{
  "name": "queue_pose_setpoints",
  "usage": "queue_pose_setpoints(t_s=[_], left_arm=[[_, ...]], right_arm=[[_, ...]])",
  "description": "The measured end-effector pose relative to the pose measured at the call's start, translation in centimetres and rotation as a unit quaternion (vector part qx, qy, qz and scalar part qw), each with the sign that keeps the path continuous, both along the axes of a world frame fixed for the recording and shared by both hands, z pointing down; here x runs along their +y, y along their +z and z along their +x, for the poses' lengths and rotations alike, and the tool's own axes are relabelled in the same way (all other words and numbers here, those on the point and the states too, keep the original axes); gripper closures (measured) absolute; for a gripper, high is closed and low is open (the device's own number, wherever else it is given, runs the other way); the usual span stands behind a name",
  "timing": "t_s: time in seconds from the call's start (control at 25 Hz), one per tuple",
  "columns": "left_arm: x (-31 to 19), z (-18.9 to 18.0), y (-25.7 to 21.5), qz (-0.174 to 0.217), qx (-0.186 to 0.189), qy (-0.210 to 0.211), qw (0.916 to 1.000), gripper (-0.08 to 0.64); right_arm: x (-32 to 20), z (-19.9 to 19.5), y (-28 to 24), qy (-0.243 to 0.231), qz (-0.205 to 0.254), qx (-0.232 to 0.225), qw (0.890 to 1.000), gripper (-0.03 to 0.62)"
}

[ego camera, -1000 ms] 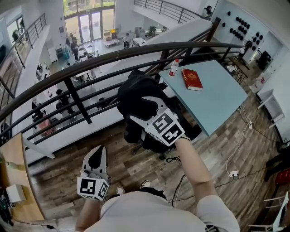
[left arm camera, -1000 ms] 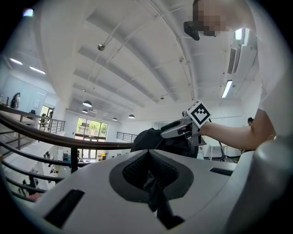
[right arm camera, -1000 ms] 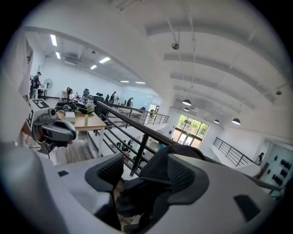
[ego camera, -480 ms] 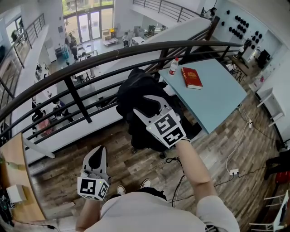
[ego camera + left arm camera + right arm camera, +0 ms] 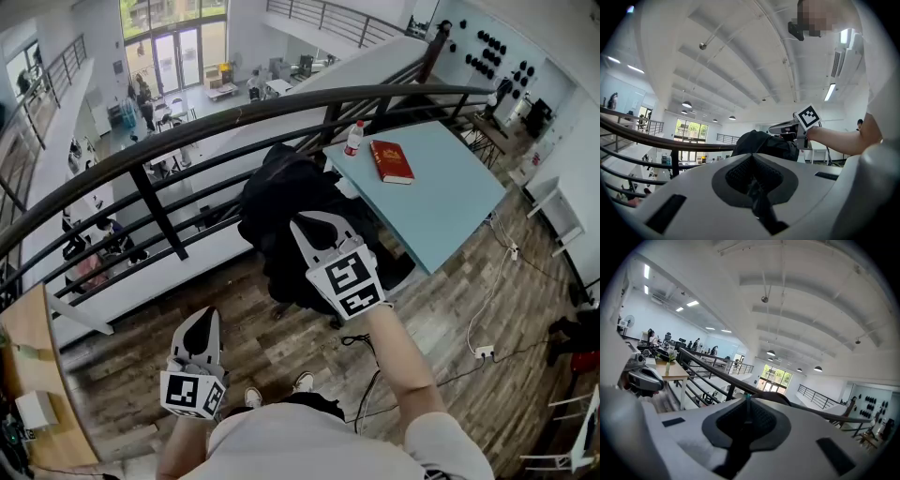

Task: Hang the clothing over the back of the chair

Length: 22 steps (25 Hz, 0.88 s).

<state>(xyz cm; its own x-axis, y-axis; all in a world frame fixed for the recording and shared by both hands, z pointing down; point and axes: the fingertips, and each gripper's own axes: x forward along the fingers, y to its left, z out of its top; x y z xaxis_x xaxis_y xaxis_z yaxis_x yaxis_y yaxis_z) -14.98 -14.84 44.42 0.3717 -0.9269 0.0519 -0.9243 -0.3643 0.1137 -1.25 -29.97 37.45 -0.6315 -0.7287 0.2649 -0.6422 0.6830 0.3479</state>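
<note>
Black clothing (image 5: 281, 211) lies draped over the chair, which is mostly hidden; only its base (image 5: 279, 307) shows below. My right gripper (image 5: 315, 223) hovers over the near side of the clothing. Its jaws are closing, and in the right gripper view its tips (image 5: 746, 397) meet with nothing between them. My left gripper (image 5: 199, 328) hangs low at the left, away from the chair, shut and empty (image 5: 751, 157). The left gripper view looks at the clothing (image 5: 759, 143) with the right gripper (image 5: 783, 127) beside it.
A dark curved railing (image 5: 187, 131) runs just behind the chair, with a drop to a lower floor beyond. To the right stands a light blue table (image 5: 441, 202) with a red book (image 5: 390, 160) and a bottle (image 5: 353, 138). Cables (image 5: 361, 337) lie on the wooden floor.
The right gripper's jaws, wide open over the black clothing a second ago, have come together with nothing in them. That gripper has tilted and drawn back slightly. The left gripper has stayed put.
</note>
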Motion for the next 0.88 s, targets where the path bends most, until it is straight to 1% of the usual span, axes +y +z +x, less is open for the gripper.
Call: queue_pose_setpoints(t_s=[0.08, 0.28, 0.36, 0.64, 0.88], left_arm=[[0.2, -0.1, 0.0, 0.0, 0.0, 0.004, 1.0, 0.538], [0.6, -0.8, -0.1, 0.001, -0.001, 0.014, 0.9999, 0.538], [0.7, -1.3, 0.1, 0.001, -0.002, 0.016, 0.9999, 0.538], [0.7, -2.0, 0.0, 0.006, -0.012, 0.033, 0.9994, 0.538], [1.1, -2.7, -0.4, 0.02, -0.013, 0.041, 0.9989, 0.538]], right_arm=[[0.3, 0.2, 0.0, 0.007, -0.001, -0.003, 1.0, 0.566], [1.5, -0.1, 0.7, 0.019, -0.005, 0.005, 1.0, 0.571], [2.0, -0.1, 1.0, 0.029, -0.006, -0.001, 1.0, 0.573], [4.1, 2.6, 1.4, 0.079, -0.013, -0.049, 0.996, 0.575], [6.5, 5.9, 0.8, 0.123, -0.008, -0.092, 0.988, 0.575]])
